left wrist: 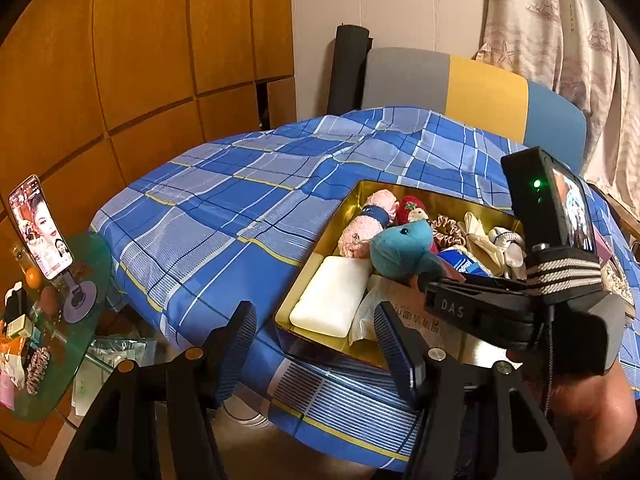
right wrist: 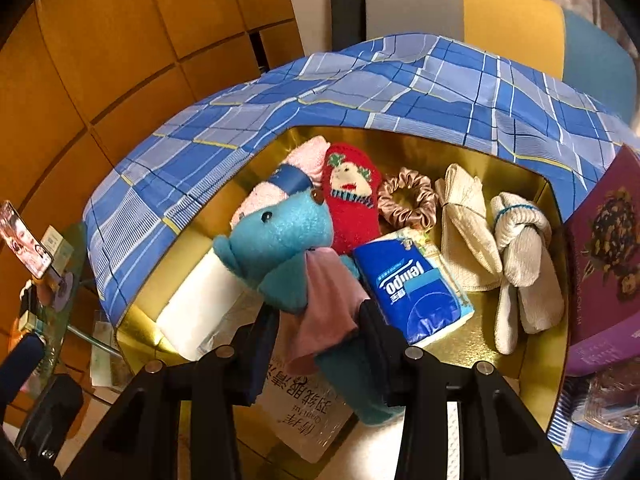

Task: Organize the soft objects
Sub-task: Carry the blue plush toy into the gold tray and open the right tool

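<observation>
Holding blue plush over the gold tin

Right tool clamped on the blue plush toy, which sits inside the gold tin atop the white pad. Left tool spread wide, nothing between its fingers, near the tin's near-left corner on the plaid cloth.

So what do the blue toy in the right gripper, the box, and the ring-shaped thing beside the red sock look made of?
Blue toy, held in the right gripper: plush fabric, going by its fuzzy, matte pile. Box: probably metal or foil-lined card; its gold walls are glossy and mirror-like. Scrunchie: looks like satin, with a smooth sheen and gathered folds.
</observation>
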